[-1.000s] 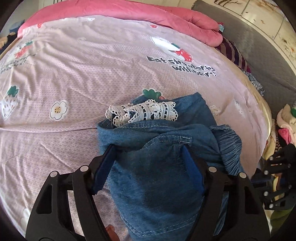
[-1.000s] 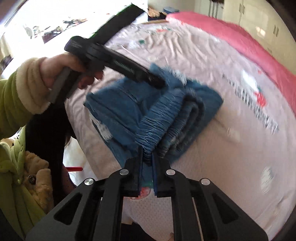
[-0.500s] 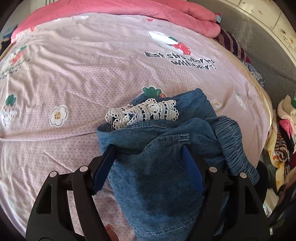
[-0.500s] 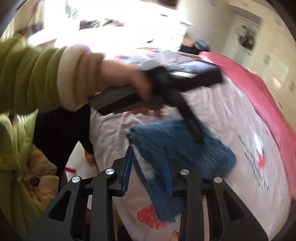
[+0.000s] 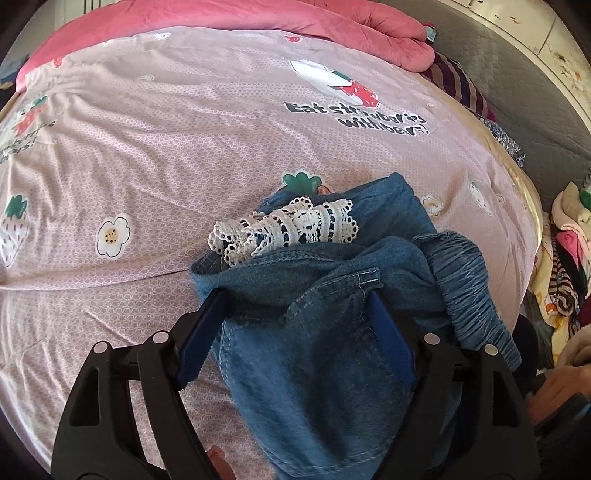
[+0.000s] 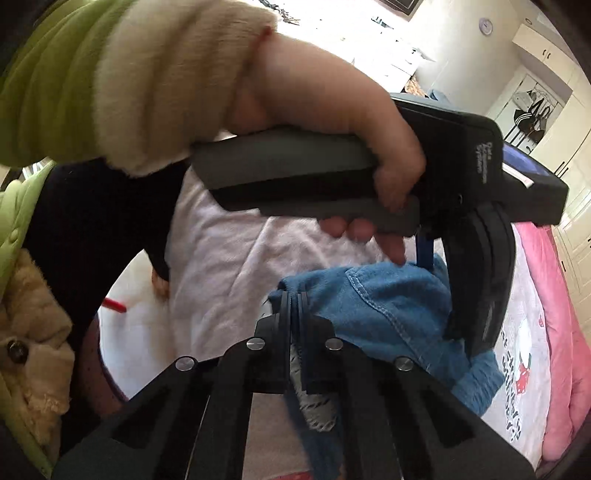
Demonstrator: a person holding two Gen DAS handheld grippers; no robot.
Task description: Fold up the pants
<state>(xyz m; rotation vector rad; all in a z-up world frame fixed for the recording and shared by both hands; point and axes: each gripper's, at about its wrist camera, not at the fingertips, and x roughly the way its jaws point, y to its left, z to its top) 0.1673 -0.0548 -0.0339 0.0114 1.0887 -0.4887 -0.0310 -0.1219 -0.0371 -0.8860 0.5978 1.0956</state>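
The blue denim pants [image 5: 332, 332] lie bunched in a folded heap on the pink strawberry-print bedsheet [image 5: 184, 129], with white lace trim [image 5: 291, 229] on top and the gathered waistband at the right. My left gripper [image 5: 295, 317] is open, its blue-padded fingers [image 5: 201, 332] wide on either side of the heap. In the right wrist view my right gripper [image 6: 295, 302] is shut on the edge of the pants [image 6: 388, 306]. The left gripper's body [image 6: 461, 177], held in a hand, hangs just above the denim.
A pink quilt [image 5: 295, 18] lies along the far edge of the bed. Striped and mixed clothes [image 5: 565, 258] are piled off the bed's right side. A grey mat [image 5: 517, 92] is beyond. The person's green sleeve [image 6: 55, 74] fills the upper left of the right wrist view.
My right gripper let go of the waistband, opened, swung closer in and shut on the pants' near edge. My left gripper stayed open over the heap, shifting slightly.
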